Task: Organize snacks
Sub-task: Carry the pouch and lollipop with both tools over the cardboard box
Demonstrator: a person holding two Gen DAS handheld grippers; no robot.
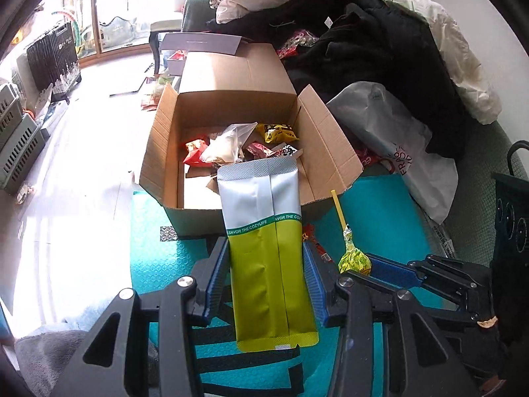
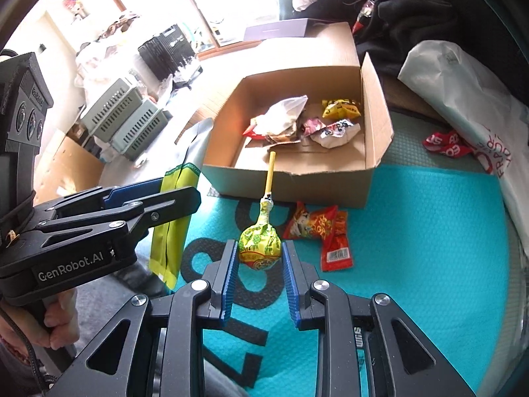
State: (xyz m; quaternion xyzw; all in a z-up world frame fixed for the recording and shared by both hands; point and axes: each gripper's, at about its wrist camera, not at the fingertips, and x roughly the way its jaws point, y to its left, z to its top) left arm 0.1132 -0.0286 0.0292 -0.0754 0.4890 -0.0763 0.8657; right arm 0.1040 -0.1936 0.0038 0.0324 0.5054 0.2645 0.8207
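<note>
The cardboard box (image 1: 231,76) stands open on the teal mat (image 2: 429,231), its flaps spread, with a loose heap of snack packets (image 2: 317,122) gathered against its far wall and bare cardboard floor nearer the front. To its right slumps a white plastic bag (image 1: 396,139), and behind that a pile of dark clothing (image 1: 380,39).

The left gripper (image 1: 264,278) has its jaws shut on the sides of a tall green-and-white pouch (image 1: 264,231). The pouch's long axis runs straight ahead along the fingers, and its sealed white top already reaches over the box's near wall. A short push forward should carry it inside, I judge.

The right gripper (image 2: 259,264) clamps the wrapped head of a yellow lollipop (image 2: 260,244) between its blue pads. The stick points forward and up toward the box front, its tip level with the near wall. The box lies straight ahead of both grippers, the left one being nearer to dropping its load.

A red snack packet (image 2: 317,228) lies flat on the mat just right of the lollipop, against the foot of the box, not yet collected. Another red wrapper (image 2: 446,145) lies further right beside the white bag. Nothing blocks either gripper's way except the near wall, which both must clear.
</note>
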